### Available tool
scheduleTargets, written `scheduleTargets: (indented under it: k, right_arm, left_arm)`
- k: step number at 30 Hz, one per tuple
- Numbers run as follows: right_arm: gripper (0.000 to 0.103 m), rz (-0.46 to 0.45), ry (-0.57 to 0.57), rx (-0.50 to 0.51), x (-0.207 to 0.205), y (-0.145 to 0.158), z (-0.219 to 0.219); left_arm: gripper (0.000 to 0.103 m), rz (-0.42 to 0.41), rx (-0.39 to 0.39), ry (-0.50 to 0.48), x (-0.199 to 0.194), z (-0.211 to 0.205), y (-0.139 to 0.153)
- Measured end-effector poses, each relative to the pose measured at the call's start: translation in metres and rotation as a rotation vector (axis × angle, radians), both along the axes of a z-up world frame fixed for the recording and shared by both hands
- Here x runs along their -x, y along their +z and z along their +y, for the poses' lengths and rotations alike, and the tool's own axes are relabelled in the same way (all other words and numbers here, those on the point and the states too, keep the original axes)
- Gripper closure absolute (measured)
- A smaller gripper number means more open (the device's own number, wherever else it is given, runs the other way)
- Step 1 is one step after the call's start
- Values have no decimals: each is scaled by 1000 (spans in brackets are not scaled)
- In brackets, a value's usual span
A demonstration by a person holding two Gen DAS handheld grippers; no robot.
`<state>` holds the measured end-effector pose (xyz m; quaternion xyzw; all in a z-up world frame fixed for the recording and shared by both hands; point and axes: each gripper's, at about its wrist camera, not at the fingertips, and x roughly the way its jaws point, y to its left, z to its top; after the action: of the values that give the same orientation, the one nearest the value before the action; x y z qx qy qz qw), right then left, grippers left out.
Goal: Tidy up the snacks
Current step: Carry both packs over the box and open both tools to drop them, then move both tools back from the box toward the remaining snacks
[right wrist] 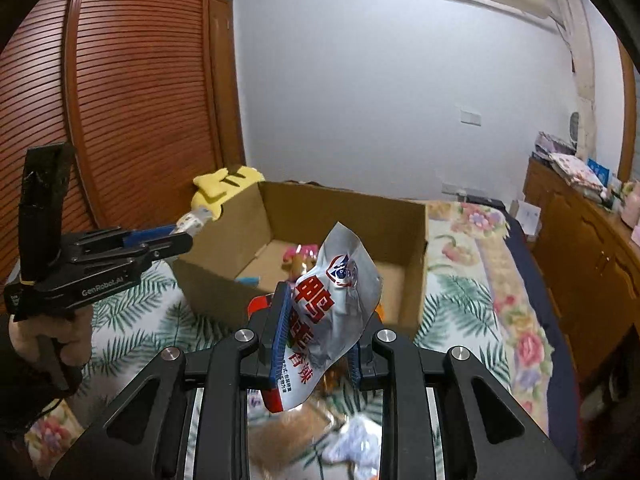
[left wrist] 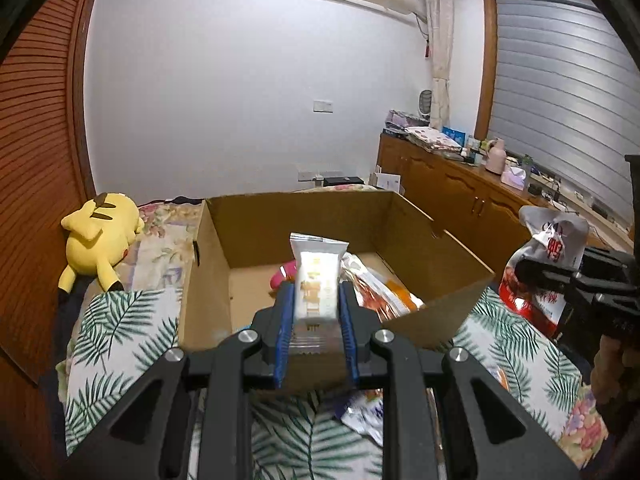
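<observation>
Clearly both tools are loaded: the left gripper [left wrist: 315,312] is clamped on a small white snack bar [left wrist: 316,284], a flat, crinkly film wrapper standing up between the blue ribbed pads [left wrist: 285,320], just ahead of which opens the cardboard box [left wrist: 304,216]. The right gripper [right wrist: 316,332] pinches a glossy silver-and-red pouch [right wrist: 340,304], its limp top flopping forward toward the box. Slick foil may slide from the grip before it passes the near wall, judging by the shallow hold. Pink [left wrist: 285,274] and orange packets [left wrist: 384,292] already lie inside.
</observation>
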<state>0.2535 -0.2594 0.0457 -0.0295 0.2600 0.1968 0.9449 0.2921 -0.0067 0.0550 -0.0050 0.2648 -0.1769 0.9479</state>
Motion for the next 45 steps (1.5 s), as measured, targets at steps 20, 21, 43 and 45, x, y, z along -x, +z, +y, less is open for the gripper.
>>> scheduleTargets:
  k: [20,21,43,45]
  right_arm:
    - [80,25,32,10,-98,-36,34]
    - [80,29,35,8,-100,-37,33]
    - [78,1,47,-4,-69,-22,28]
    - [77,-1,50,-11,-59,-20,26]
  left_arm:
    - [81,34,-48,-13,-69,-2,-37]
    - [81,35,-49,-13,-69,-1,-38]
    - [67,-6,-62,2,-39,0,-20]
    - [66,-9,-66,1,-33,-1,-17]
